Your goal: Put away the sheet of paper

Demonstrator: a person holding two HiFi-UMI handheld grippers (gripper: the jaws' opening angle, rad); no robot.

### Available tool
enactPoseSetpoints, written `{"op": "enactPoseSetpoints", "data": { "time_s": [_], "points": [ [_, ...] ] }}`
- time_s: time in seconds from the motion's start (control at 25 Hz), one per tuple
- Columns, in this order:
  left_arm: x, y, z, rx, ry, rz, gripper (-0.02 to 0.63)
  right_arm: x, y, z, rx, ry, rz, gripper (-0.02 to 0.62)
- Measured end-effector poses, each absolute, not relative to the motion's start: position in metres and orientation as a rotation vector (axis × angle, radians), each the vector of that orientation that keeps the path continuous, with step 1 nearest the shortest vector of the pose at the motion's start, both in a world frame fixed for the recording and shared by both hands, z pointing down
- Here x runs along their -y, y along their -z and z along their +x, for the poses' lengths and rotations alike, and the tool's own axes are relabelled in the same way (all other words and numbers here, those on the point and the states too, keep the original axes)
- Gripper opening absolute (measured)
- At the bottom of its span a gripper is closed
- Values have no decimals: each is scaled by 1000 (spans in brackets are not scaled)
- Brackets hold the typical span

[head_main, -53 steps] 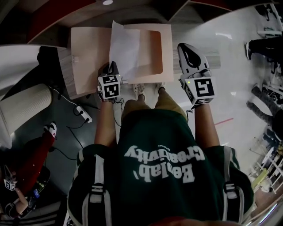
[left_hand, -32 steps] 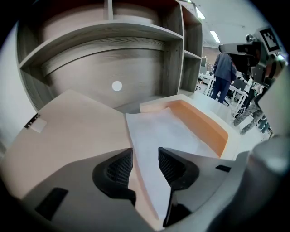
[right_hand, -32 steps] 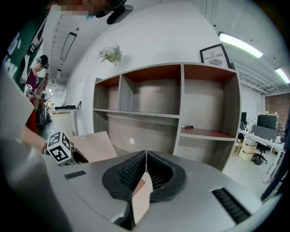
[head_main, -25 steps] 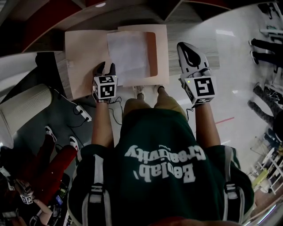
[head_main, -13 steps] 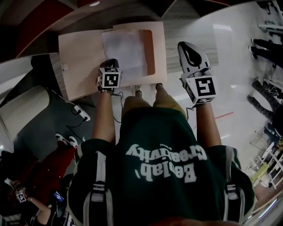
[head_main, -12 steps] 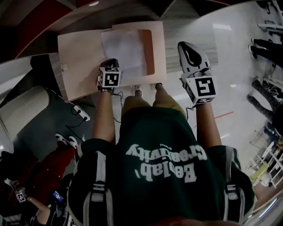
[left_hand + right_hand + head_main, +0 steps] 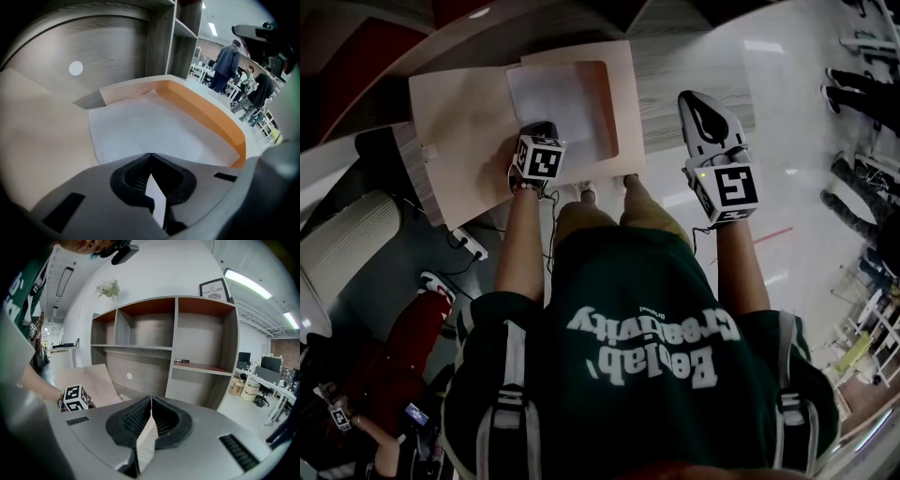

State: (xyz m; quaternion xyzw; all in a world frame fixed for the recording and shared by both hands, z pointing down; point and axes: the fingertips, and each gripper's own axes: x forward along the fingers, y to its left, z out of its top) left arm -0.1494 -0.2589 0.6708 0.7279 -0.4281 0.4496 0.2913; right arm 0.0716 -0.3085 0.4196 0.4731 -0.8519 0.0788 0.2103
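The white sheet of paper (image 7: 553,98) lies flat in the orange-rimmed half of an open tan folder box (image 7: 622,112) on the wooden table. In the left gripper view the sheet (image 7: 154,131) spreads out just ahead of and under the jaws. My left gripper (image 7: 538,129) hovers over the sheet's near edge, and its jaws (image 7: 151,155) are shut with nothing seen pinched between them. My right gripper (image 7: 703,114) hangs to the right of the box, apart from it. It (image 7: 151,400) is shut and empty.
The box's tan lid flap (image 7: 455,127) lies open to the left. An open shelf unit (image 7: 178,348) stands behind the table (image 7: 694,56). A white chair (image 7: 347,244) and floor cables (image 7: 469,246) are at the left. People stand in the background (image 7: 225,65).
The sheet, tilted up out of the box two seconds ago, now lies flat inside it. My left gripper has moved forward over the sheet's near edge. The right gripper has barely moved.
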Motion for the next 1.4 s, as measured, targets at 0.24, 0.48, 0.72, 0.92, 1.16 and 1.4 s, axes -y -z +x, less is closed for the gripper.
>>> {"op": "enactPoseSetpoints", "data": {
  "time_s": [0.24, 0.48, 0.72, 0.92, 1.16, 1.4],
  "points": [
    [272, -671, -128, 1083, -1244, 2002, 18, 315, -423, 86, 2355, -233, 1331, 35],
    [274, -670, -95, 1014, -1220, 2031, 18, 316, -424, 108, 2339, -241, 1355, 35],
    [272, -670, -73, 961, -1239, 2073, 18, 314, -424, 118, 2337, -247, 1369, 35],
    [271, -665, -59, 944, -1221, 2121, 18, 307, -420, 123, 2338, -246, 1369, 35],
    [276, -656, -56, 966, -1193, 2179, 18, 299, -420, 115, 2346, -241, 1360, 35],
    [277, -606, -74, 1099, -1090, 2248, 18, 296, -407, 105, 2376, -234, 1376, 35]
  ]
}}
